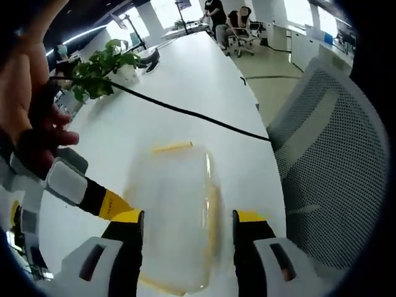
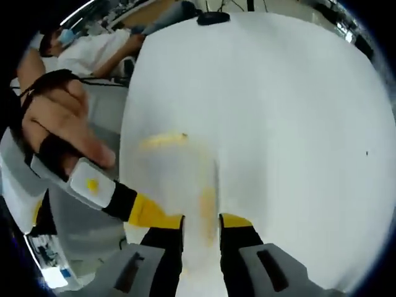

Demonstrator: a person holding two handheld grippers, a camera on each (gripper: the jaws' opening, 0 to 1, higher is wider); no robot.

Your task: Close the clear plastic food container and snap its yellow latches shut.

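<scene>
Box (image 1: 179, 216) lies on white table (image 1: 185, 93) btwn wide-spread jaws of left gripper (image 1: 187, 216); right gripper (image 2: 201, 219), jaws narrow, straddles yellow latch (image 2: 207, 207), grip not confirmable; risk: smooth box may skid or lid seat crooked if pressed off-centre.

Container (image 1: 179, 216) is motion-blurred in both views, so we can't tell lid seating or latch (image 1: 172, 147) state. Its near end at 6 o'clock is cut off behind our left gripper (image 1: 187, 247). Right gripper (image 2: 201, 247) contact with it: unclear.
</scene>
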